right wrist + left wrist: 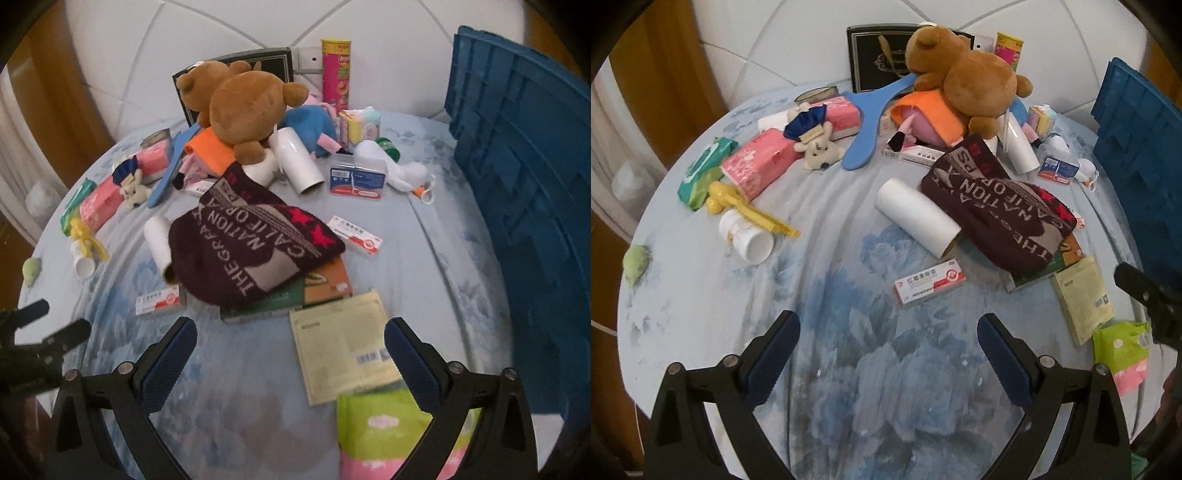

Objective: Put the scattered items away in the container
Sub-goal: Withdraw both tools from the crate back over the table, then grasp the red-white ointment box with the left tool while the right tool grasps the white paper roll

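Scattered items cover a blue flowered bed sheet (849,369). A brown teddy bear (964,74) lies on the heap at the back, and a dark lettered knit cloth (993,199) lies in the middle beside a white roll (916,218). A red-and-white medicine box (931,282) lies nearest my left gripper (888,330), which is open and empty above the sheet. My right gripper (290,338) is open too, over a pale yellow packet (340,350) and a green-and-pink pouch (384,428). The blue plastic crate (517,184) stands on the right.
At the left lie pink tissue packs (761,162), a small white plush (818,146), a yellow clip (746,206), a white bottle (746,236) and a green wipes pack (701,173). A chip can (336,74) and black box (875,62) stand at the padded headboard.
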The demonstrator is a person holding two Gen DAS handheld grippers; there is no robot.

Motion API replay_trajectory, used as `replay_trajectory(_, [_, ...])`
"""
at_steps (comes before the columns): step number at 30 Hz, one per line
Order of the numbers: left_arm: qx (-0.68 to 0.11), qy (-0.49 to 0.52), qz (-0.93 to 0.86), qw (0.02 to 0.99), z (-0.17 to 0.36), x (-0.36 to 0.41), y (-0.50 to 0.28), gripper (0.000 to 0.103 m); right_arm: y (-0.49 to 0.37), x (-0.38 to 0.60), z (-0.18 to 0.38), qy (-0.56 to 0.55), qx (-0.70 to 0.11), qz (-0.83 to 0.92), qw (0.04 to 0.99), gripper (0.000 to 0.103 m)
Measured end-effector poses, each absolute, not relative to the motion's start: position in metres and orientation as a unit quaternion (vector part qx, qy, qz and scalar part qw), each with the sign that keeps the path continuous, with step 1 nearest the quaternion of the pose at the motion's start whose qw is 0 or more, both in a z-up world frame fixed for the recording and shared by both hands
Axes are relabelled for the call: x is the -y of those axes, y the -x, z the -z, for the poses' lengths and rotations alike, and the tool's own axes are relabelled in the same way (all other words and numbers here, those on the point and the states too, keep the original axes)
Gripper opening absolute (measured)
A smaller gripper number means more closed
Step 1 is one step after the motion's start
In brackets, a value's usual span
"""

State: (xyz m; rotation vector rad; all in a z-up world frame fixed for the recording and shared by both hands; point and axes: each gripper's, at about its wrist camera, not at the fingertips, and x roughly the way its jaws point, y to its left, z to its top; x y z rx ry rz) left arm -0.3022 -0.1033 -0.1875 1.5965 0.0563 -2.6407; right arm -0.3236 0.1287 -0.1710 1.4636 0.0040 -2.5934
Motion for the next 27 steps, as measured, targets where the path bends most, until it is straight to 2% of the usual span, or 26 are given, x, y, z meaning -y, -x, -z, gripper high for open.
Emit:
replay_trajectory(7, [0.007, -0.542, 0.84, -0.005, 0.221, 0.101, 0.325, 0.098, 0.338, -0.133, 0.196, -0.512, 0.006, 0.858, 0.05, 0.103])
replay_trajectory(12, [0.055, -0.555, 0.828, -0.059, 0.249, 0.093, 0.347, 0.076, 0.33, -0.145, 0.21, -0.511, 0.039, 0.859, 0.004, 0.103])
replay_trajectory(18, [0.098, -0.555, 0.818, -0.117, 0.275, 0.085, 0.365, 0.074, 0.313, -0.144, 0.216, -0.497, 0.074, 0.864, -0.04, 0.103])
replay_trajectory(19, [0.102, -0.555, 0.816, -0.127, 0.279, 0.083, 0.367, 0.07, 0.311, -0.143, 0.217, -0.496, 0.075, 0.864, -0.045, 0.102])
replay_trajectory(20, [0.097, -0.555, 0.814, -0.141, 0.282, 0.083, 0.369, 0.057, 0.309, -0.142, 0.218, -0.495, 0.077, 0.864, -0.05, 0.102])
replay_trajectory(21, [0.089, -0.551, 0.816, -0.149, 0.28, 0.084, 0.369, 0.045, 0.307, -0.14, 0.219, -0.495, 0.079, 0.864, -0.054, 0.1])
replay_trajectory(22, [0.09, -0.551, 0.816, -0.15, 0.279, 0.086, 0.368, 0.043, 0.306, -0.138, 0.22, -0.496, 0.081, 0.863, -0.056, 0.096])
replay_trajectory(24, [0.087, -0.55, 0.818, -0.146, 0.275, 0.094, 0.365, 0.039, 0.305, -0.131, 0.222, -0.5, 0.081, 0.86, -0.051, 0.078])
replay_trajectory(26, [0.078, -0.547, 0.822, -0.135, 0.267, 0.109, 0.36, 0.038, 0.31, -0.115, 0.222, -0.506, 0.073, 0.859, -0.031, 0.066])
replay_trajectory(27, [0.071, -0.545, 0.826, -0.127, 0.263, 0.118, 0.358, 0.037, 0.314, -0.107, 0.221, -0.506, 0.07, 0.859, -0.021, 0.065])
